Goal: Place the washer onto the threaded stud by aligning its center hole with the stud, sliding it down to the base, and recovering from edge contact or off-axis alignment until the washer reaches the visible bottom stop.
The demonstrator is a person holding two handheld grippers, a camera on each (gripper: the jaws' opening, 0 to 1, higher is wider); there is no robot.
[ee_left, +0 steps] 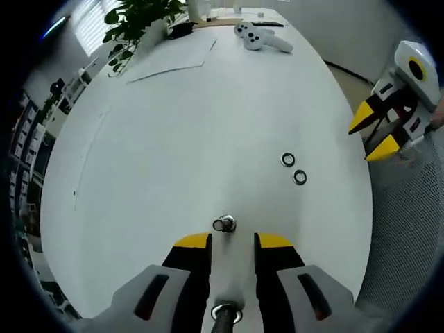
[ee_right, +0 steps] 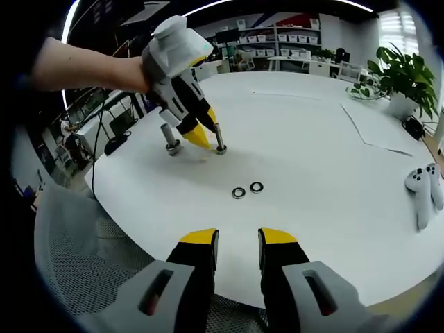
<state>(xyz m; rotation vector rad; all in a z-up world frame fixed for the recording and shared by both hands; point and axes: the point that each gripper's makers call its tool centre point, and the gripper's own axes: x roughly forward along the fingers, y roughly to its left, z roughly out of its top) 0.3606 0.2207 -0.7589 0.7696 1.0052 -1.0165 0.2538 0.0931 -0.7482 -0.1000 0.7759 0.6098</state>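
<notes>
In the left gripper view, the left gripper [ee_left: 232, 241] has its two yellow-tipped jaws apart, holding nothing. A threaded stud [ee_left: 224, 224] stands on the white table [ee_left: 173, 139] just past the jaw tips, between them. A second stud [ee_left: 225, 316] stands lower down, inside the gap between the jaws. Two washers [ee_left: 294, 168] lie flat on the table, side by side, off to the right of the first stud and well away from the jaws. The right gripper [ee_left: 380, 132] hangs past the table edge on the right. Two white controllers [ee_left: 262, 37] and a potted plant [ee_left: 135, 24] sit at the far end.

In the right gripper view, the right gripper [ee_right: 238, 238] has its jaws apart and empty. The two washers [ee_right: 248, 190] lie on the table ahead of the jaw tips, not touching them. Farther off, the left gripper [ee_right: 196, 132] points down between the two studs [ee_right: 194, 142]. A mesh chair [ee_right: 90, 263] is near the table edge.
</notes>
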